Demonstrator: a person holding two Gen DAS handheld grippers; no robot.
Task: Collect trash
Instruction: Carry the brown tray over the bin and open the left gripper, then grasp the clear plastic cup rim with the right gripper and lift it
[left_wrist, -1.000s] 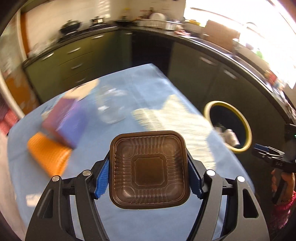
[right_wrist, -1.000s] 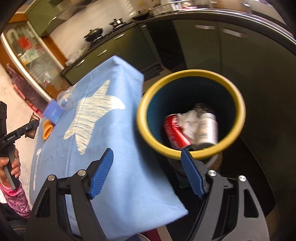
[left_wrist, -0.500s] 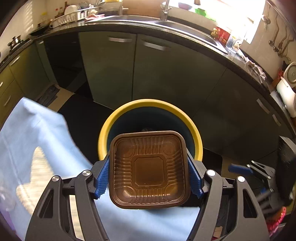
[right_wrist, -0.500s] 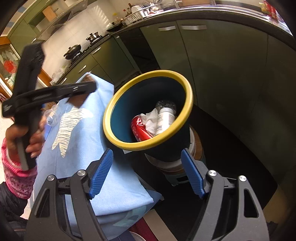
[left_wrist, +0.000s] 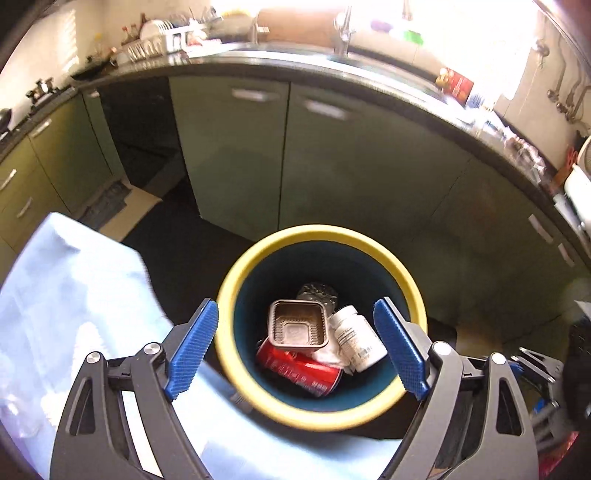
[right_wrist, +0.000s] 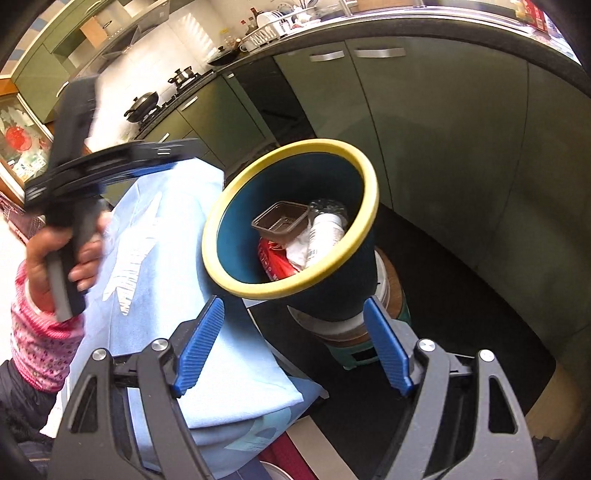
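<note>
Left wrist view shows the left gripper (left_wrist: 295, 347) spread empty above the yellow-rimmed dark blue bin (left_wrist: 406, 291), the brown square plastic tray (left_wrist: 298, 325) below among cans; lift straight clear, right gripper (right_wrist: 293, 345) likewise agape.

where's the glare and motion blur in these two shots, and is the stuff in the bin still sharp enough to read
Left wrist view: window blown out white, blue tablecloth smeared, brown tray in the bin stays crisp. Right wrist view: even light, left gripper streaked by motion, bin contents clear.
</note>
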